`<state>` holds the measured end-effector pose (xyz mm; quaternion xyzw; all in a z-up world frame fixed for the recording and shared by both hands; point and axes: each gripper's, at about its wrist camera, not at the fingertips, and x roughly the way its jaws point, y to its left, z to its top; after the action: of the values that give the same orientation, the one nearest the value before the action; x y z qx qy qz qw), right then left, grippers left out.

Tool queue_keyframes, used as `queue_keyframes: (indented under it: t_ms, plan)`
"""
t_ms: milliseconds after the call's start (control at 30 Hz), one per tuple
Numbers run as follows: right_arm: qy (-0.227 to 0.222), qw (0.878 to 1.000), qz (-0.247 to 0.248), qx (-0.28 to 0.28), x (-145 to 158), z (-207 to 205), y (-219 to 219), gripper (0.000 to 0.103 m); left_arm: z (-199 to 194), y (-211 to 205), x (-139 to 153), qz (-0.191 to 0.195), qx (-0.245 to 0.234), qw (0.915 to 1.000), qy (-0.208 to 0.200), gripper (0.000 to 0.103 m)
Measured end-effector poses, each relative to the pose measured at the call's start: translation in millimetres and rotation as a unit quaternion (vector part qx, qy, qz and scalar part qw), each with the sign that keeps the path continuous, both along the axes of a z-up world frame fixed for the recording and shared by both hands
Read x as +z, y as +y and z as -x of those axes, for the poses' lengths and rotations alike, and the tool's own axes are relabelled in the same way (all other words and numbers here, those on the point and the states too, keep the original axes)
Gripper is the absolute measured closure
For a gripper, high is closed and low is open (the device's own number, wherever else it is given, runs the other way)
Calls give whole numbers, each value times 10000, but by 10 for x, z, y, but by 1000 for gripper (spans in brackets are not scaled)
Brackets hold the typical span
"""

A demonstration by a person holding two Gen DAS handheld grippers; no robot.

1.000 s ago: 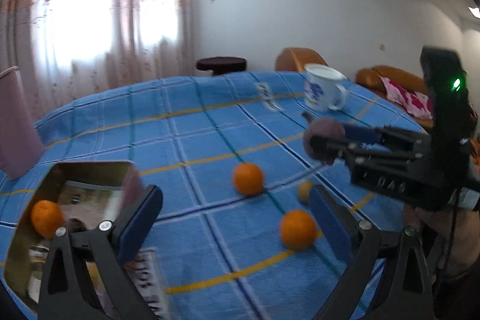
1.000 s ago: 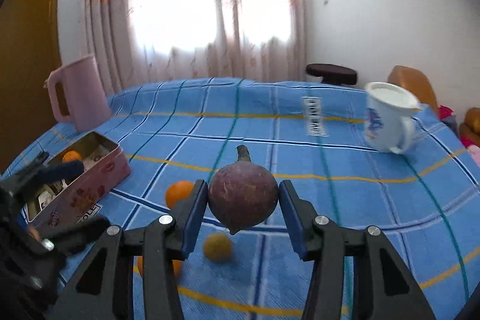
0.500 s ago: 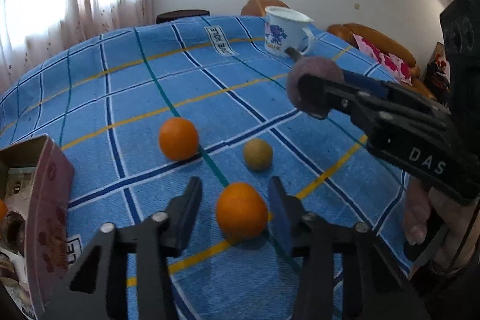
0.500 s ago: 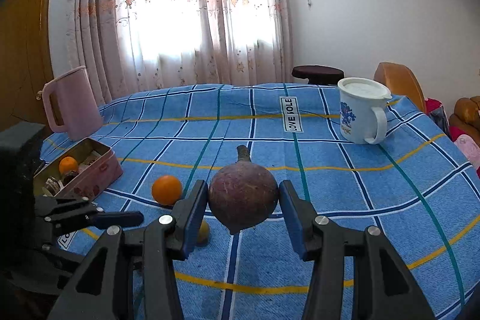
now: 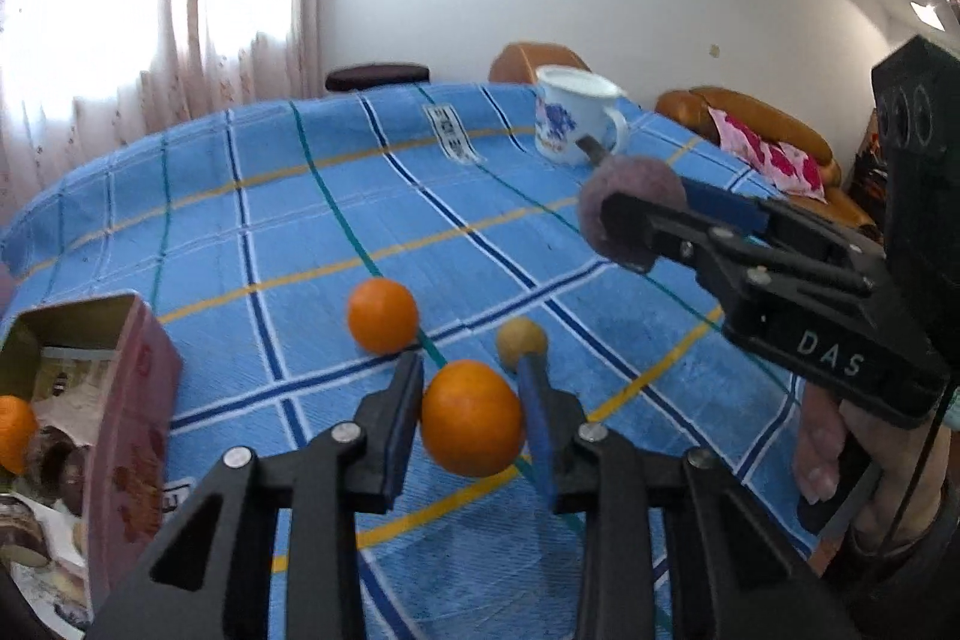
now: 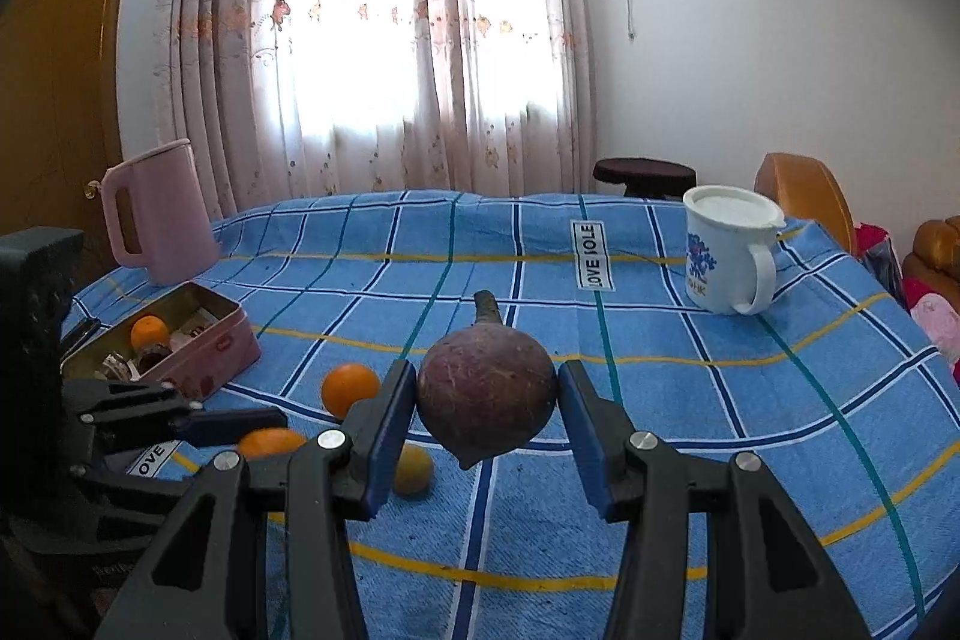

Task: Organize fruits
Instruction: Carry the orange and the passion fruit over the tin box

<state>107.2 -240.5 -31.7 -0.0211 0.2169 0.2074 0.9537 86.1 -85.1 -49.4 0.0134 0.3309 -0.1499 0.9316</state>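
Observation:
My left gripper (image 5: pixel 471 400) is shut on an orange (image 5: pixel 471 419) just above the blue checked cloth. A second orange (image 5: pixel 382 315) and a small yellow fruit (image 5: pixel 521 334) lie beyond it. My right gripper (image 6: pixel 487 403) is shut on a purple round fruit with a stem (image 6: pixel 486 403) and holds it above the table; it shows at the right of the left wrist view (image 5: pixel 630 214). The pink tin (image 6: pixel 180 334) at the left holds an orange (image 6: pixel 149 331) and other items; it also shows in the left wrist view (image 5: pixel 129 400).
A white mug (image 6: pixel 729 250) stands at the far right of the table. A pink jug (image 6: pixel 159 214) stands at the far left behind the tin. Brown sofas (image 5: pixel 756 124) and a dark stool (image 6: pixel 645 173) lie past the table edge.
My left gripper has moved from the tin to the nearest orange and closed on it. My right gripper has kept hold of the purple fruit, nearly still.

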Motion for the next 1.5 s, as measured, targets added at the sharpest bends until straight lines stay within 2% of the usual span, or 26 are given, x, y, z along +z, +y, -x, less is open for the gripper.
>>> queue_keyframes:
  t_ms: [200, 467, 1500]
  plan:
    - [-159, 9999, -36, -23, 25, 59, -12, 52, 86, 34, 70, -152, 136, 9992, -351, 69]
    - [-349, 9993, -100, 5, 50, 133, -12, 52, 127, 67, 120, -206, 243, 9977, -595, 69]
    - [-897, 9954, -328, 67, 124, 342, 53, 52, 291, 327, 198, -186, 738, 9896, -1219, 69]
